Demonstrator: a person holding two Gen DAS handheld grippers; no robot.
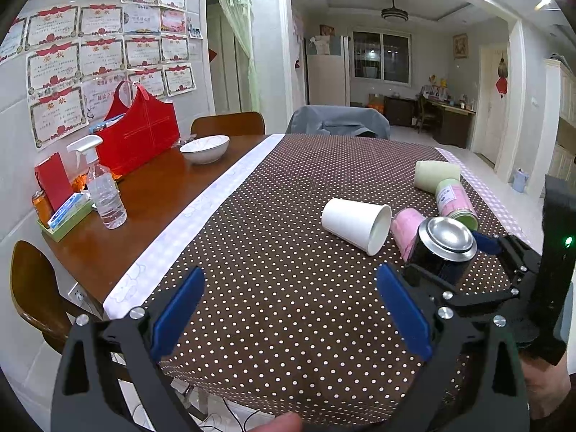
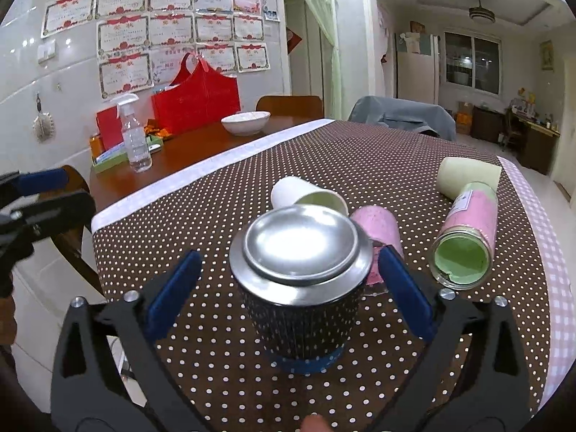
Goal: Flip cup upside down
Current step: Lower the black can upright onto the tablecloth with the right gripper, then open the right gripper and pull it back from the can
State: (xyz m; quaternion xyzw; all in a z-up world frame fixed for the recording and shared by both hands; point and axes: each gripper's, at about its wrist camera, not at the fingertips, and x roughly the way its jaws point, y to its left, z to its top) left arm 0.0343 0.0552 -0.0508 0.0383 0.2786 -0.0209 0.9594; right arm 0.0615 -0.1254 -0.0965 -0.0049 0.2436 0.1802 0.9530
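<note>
A black ribbed cup with a shiny metal base (image 2: 300, 280) stands upside down on the dotted tablecloth (image 2: 223, 378), its blue rim down. My right gripper (image 2: 288, 288) is open, its blue fingers on either side of the cup with a gap on both sides. In the left wrist view the same cup (image 1: 444, 248) stands at the right between the right gripper's fingers (image 1: 487, 243). My left gripper (image 1: 291, 309) is open and empty above the cloth, to the left of the cup.
A white paper cup (image 1: 356, 225), a pink cup (image 1: 406, 234), a pink-and-green cup (image 2: 464, 244) and a pale green cup (image 2: 468, 174) lie on their sides behind. A bowl (image 1: 204, 148), spray bottle (image 1: 102, 187) and red bag (image 1: 140, 136) stand on the bare wood at left.
</note>
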